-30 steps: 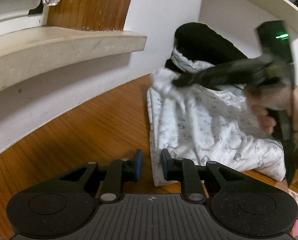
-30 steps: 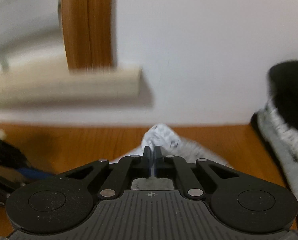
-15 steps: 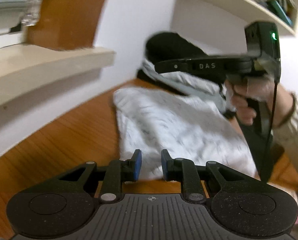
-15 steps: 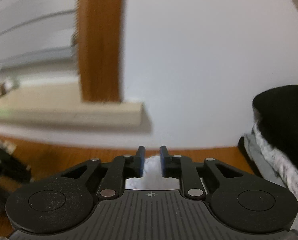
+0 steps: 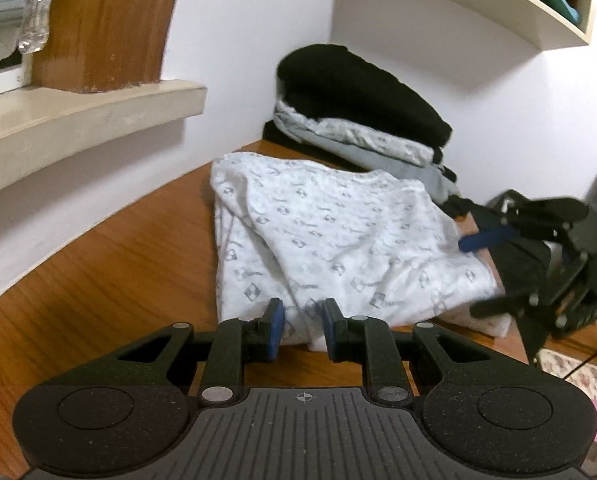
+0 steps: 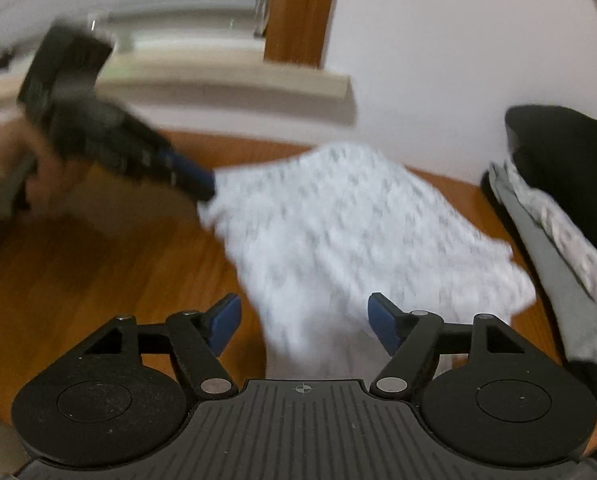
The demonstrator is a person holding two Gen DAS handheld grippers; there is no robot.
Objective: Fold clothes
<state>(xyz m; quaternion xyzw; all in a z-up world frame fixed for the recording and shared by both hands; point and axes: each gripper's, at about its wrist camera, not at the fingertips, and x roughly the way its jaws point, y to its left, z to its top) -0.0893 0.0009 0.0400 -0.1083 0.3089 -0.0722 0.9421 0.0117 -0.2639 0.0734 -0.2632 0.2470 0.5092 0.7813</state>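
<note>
1 white printed garment (image 5: 330, 240) is laid folded on the wooden bench (image 5: 110, 280), just in front of a stack of folded clothes (image 5: 362, 112) set against the wall. The fold is judged done and the release to be in hand. The left gripper (image 5: 300, 328) is seen at the near edge, its fingers narrowly apart and opening, with a fold of cloth between them but not visibly pinched. The right gripper (image 6: 304, 320) is held over the other side, its fingers wide and opening, nothing clamped. Next, a fresh hold on the bundle would be called for, so it can be lifted onto the stack. A window ledge (image 5: 78, 120) and a shelf (image 5: 478, 4) are seen on the white wall
</note>
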